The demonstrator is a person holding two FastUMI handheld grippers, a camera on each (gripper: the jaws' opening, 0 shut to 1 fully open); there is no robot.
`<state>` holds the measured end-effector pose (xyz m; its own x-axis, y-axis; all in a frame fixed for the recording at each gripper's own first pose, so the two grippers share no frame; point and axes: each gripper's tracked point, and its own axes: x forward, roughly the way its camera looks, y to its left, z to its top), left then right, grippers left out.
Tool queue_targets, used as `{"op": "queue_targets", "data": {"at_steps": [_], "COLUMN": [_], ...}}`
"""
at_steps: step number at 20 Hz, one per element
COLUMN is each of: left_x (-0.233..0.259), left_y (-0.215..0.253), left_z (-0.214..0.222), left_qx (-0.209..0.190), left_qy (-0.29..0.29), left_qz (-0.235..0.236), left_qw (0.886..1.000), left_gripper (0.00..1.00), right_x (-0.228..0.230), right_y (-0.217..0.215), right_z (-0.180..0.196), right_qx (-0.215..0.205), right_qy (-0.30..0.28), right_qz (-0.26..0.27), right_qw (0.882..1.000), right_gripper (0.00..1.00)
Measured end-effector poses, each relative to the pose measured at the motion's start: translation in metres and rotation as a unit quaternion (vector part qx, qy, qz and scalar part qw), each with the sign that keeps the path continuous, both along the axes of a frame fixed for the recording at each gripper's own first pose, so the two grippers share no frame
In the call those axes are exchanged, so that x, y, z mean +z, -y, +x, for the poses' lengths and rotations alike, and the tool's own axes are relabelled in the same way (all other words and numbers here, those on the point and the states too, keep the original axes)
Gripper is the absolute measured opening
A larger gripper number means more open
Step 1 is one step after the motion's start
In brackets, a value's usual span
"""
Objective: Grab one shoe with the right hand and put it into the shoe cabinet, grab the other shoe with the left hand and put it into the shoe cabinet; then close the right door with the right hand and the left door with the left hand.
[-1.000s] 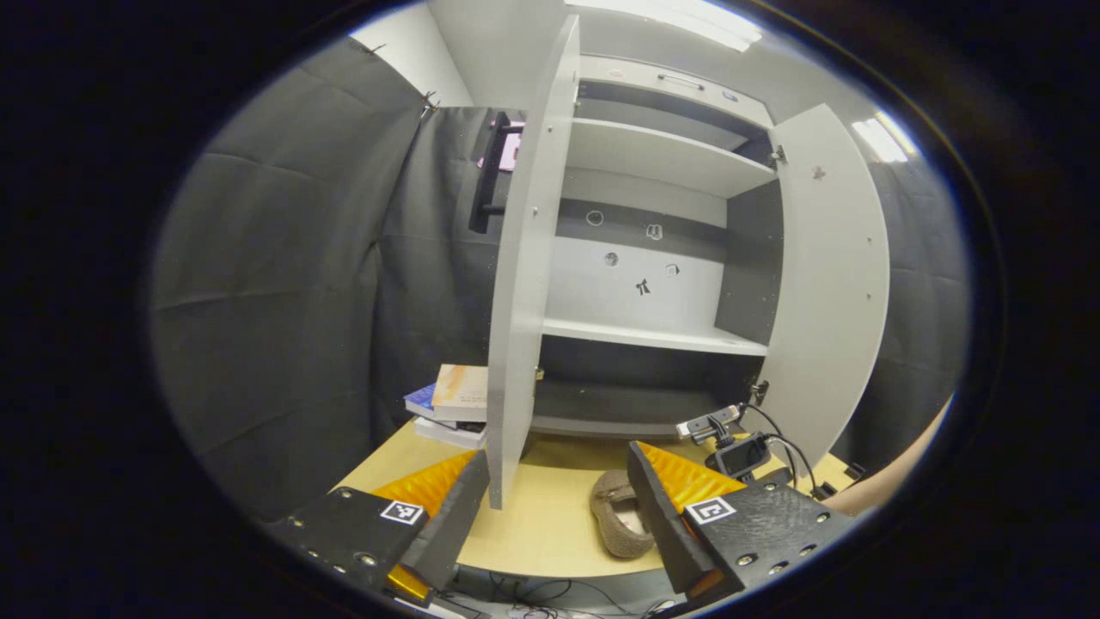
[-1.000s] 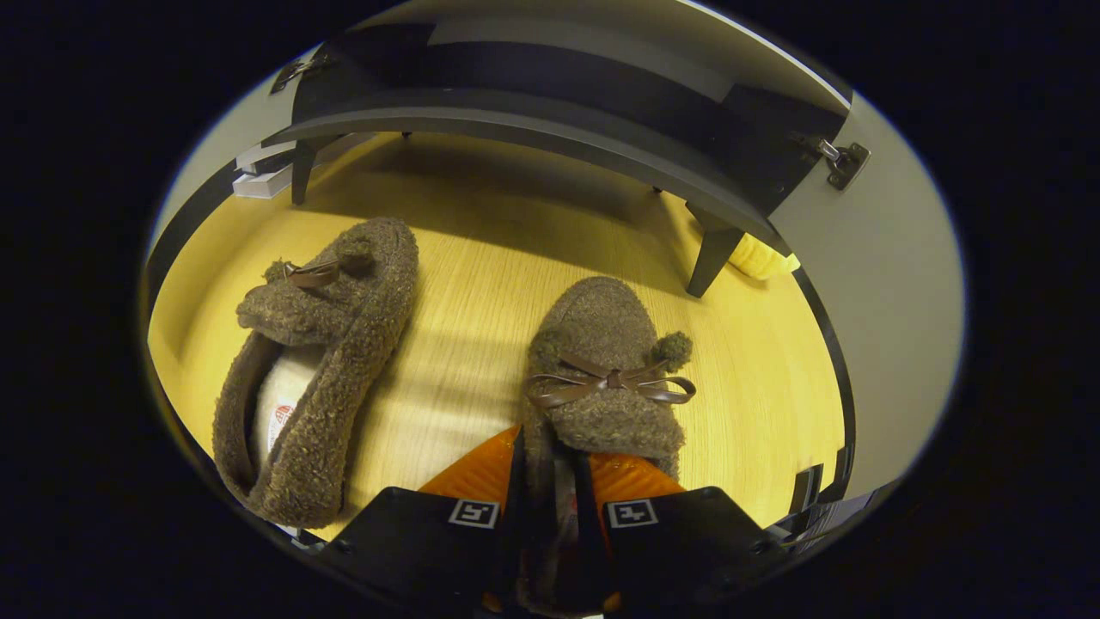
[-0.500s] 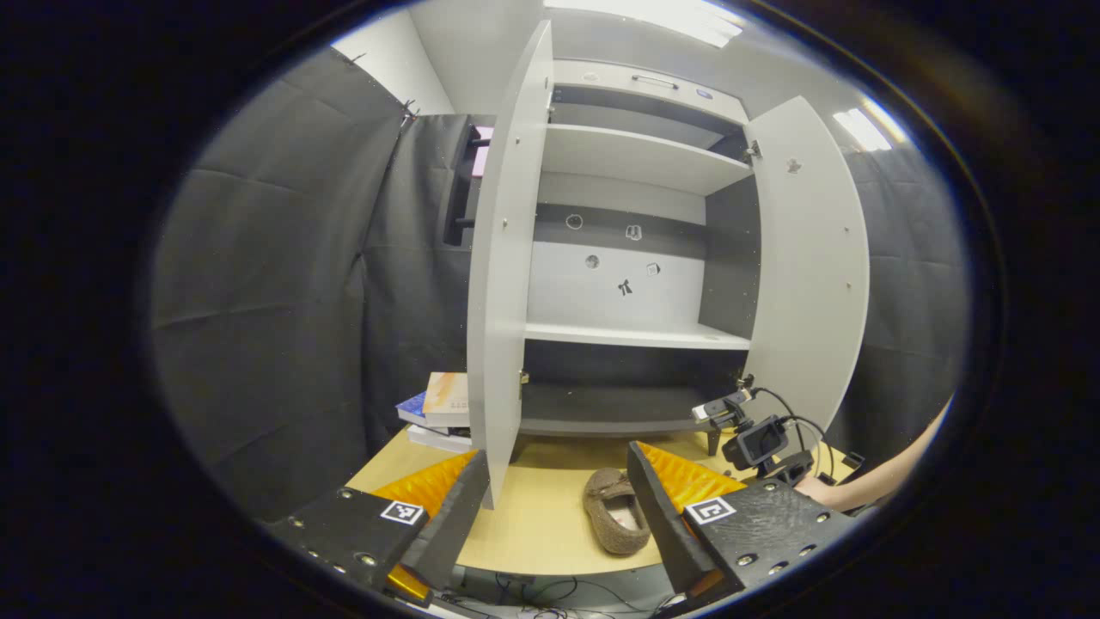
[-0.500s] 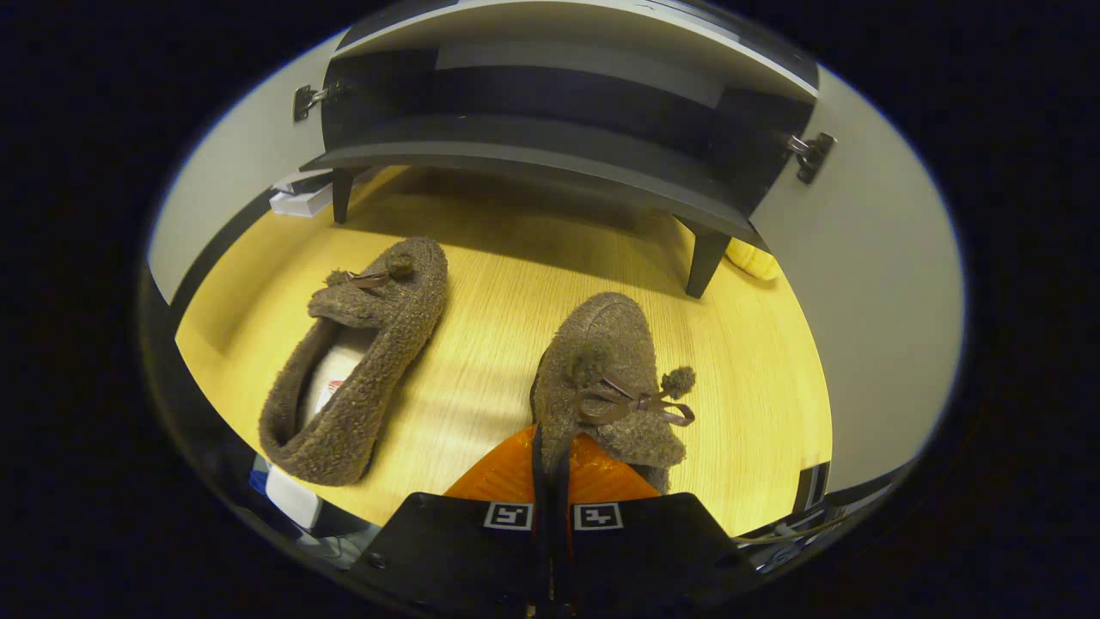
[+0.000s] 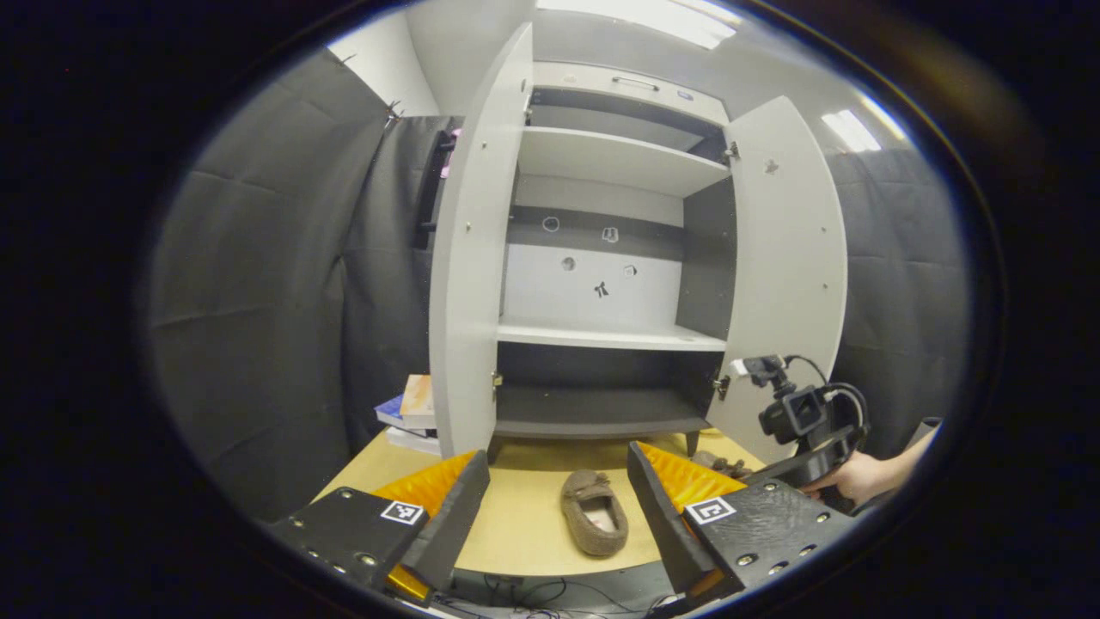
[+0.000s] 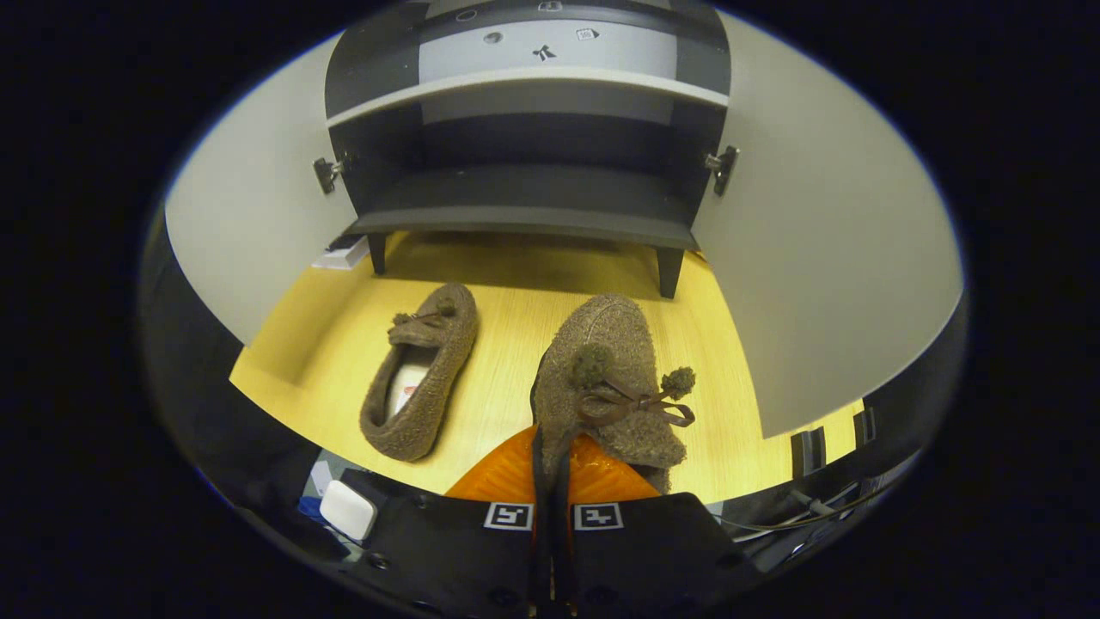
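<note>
Left gripper view, far left: dark booth cloth, and at its foot a small stack of books lying on the wooden table just beside the cabinet. Next, the shoe cabinet itself, standing on short legs with both doors swung wide — left door edge-on, right door angled outward. Inside, pale shelves above and a dark bottom shelf, bare. At the bottom of this view, the left gripper held low over the near table edge, fingers spread well apart with nothing between them. Between those fingers (farther off, on the table top) one brown fuzzy slipper, lying flat with its opening upward, in front of the cabinet. Further right, a hand holding the other gripper, camera on top, down by the right door.

Right gripper view, left to right: left door as a pale panel, then the same slipper resting on the table, toe toward the cabinet, well apart from the open bottom shelf. Right of it, the second slipper — bow and pompoms on top — with its heel rim pinched in the right gripper, fingers pressed nearly together on that rim. Cannot tell whether this slipper touches the table or hangs just above it. Right door at the far right.
</note>
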<state>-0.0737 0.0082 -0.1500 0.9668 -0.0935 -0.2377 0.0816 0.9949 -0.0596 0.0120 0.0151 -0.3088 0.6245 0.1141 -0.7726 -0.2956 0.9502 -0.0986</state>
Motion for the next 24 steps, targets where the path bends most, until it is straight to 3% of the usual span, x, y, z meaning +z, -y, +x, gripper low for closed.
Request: {"op": "queue_targets", "data": {"at_steps": [8, 9, 12, 13, 16, 17, 18, 21, 23, 24], "left_x": [0.007, 0.010, 0.027, 0.032, 0.037, 0.038, 0.036, 0.033, 0.033, 0.030], "left_y": [0.019, 0.020, 0.023, 0.028, 0.037, 0.039, 0.039, 0.032, 0.033, 0.032], "left_z": [0.006, 0.008, 0.020, 0.025, 0.041, 0.046, 0.052, 0.071, 0.084, 0.090], "left_qx": [-0.023, -0.024, -0.021, -0.025, -0.031, -0.031, -0.030, -0.014, -0.010, -0.005], "left_qy": [0.005, 0.007, 0.029, 0.035, 0.037, 0.036, 0.033, 0.020, 0.018, 0.015], "left_qz": [0.004, 0.006, 0.016, 0.015, 0.004, 0.000, -0.002, 0.003, -0.005, -0.005], "left_qw": [1.000, 1.000, 0.999, 0.999, 0.999, 0.999, 0.999, 1.000, 1.000, 1.000], "left_gripper": [0.99, 0.94, 0.93, 0.98, 0.99, 0.93, 0.99, 0.98, 0.89, 0.98], "right_x": [0.116, 0.128, 0.164, 0.174, 0.207, 0.218, 0.231, 0.259, 0.271, 0.276], "right_y": [-0.026, -0.032, -0.051, -0.058, -0.073, -0.078, -0.083, -0.096, -0.103, -0.108], "right_z": [0.021, 0.025, 0.043, 0.050, 0.084, 0.097, 0.112, 0.159, 0.194, 0.210], "right_qx": [0.009, 0.013, 0.032, 0.037, 0.052, 0.057, 0.059, 0.061, 0.059, 0.060], "right_qy": [0.071, 0.080, 0.103, 0.111, 0.137, 0.148, 0.157, 0.178, 0.192, 0.196], "right_qz": [0.068, 0.079, 0.097, 0.103, 0.109, 0.113, 0.120, 0.136, 0.140, 0.143], "right_qw": [0.995, 0.994, 0.989, 0.988, 0.983, 0.981, 0.978, 0.973, 0.970, 0.968], "right_gripper": [0.03, 0.03, 0.03, 0.03, 0.03, 0.03, 0.03, 0.03, 0.03, 0.03]}}
